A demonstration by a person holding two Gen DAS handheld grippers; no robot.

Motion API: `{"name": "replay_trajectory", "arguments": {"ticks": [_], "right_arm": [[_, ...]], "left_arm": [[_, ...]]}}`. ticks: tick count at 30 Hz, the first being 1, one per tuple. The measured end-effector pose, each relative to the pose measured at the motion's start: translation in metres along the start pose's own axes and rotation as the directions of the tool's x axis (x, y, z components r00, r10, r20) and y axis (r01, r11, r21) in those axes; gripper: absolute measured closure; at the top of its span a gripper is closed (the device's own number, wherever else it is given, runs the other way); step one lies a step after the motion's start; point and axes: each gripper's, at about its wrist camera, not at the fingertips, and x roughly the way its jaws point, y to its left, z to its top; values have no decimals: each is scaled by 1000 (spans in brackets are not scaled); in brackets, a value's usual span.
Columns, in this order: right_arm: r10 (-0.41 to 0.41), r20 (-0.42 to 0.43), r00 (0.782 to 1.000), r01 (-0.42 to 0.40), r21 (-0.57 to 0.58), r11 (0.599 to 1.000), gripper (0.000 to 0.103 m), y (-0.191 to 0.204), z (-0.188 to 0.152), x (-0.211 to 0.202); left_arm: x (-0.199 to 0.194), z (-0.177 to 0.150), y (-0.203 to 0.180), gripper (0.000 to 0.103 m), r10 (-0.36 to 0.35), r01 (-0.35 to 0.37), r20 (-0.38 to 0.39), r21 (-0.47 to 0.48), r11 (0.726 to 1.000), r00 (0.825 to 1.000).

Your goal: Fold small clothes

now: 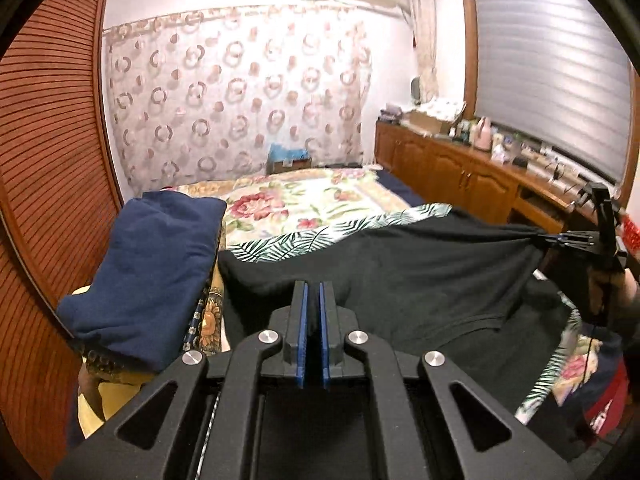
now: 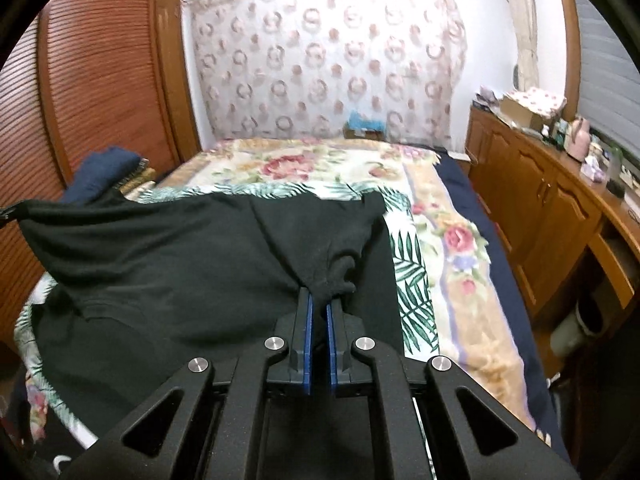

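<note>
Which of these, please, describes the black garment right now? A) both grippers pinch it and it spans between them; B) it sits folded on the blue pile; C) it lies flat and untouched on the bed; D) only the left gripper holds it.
A: the right gripper pinches bunched black garment, which stretches taut to the left gripper.

Black garment (image 1: 400, 264), stretched wide, lifted by two corners, over floral bed

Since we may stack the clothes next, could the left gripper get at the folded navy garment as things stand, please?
Probably not yet: the left gripper is shut on the black garment. The navy garment lies uncovered beside it, so the path looks free once it lets go.
</note>
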Motion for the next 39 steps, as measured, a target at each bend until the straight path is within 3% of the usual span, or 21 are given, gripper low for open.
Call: {"name": "replay_trajectory", "arguments": {"ticks": [7,12,16,21,27,32,34,36,39], "right_arm": [[13,69,997,-12,-22,1000,98,3,-5,-62],[28,86,996,-26,-32,999,98,5,-19,-102],[2,17,1000,-1,-46,999,98,0,-46,-90],[-25,-115,993,25,-6,1000,98,-13,-83,-53],[-38,-170,985,42,18,999,96,-18,-97,-30],[-46,-155,987,47,6,999,78,-14,-83,-33],[-46,-143,989,48,9,999,66,-12,-82,-35],[-37,-127,991,39,16,999,64,-8,-87,-41],[-31,-110,993,33,17,999,64,-5,-88,-44]], "left_arm": [[-35,-9,14,97,-7,8,37,-44,999,999],[-47,-31,25,97,-4,6,22,-93,996,1000],[-30,-71,38,97,16,-26,-68,-143,989,998],[2,-122,46,97,40,-78,-209,-174,982,977],[3,-144,45,96,44,-89,-236,-181,980,971],[0,-142,47,78,65,-108,-230,-181,977,971],[2,-140,51,68,61,-108,-233,-194,975,971],[2,-141,54,56,53,-104,-231,-212,972,972],[6,-142,55,51,49,-103,-243,-214,971,969]]}}
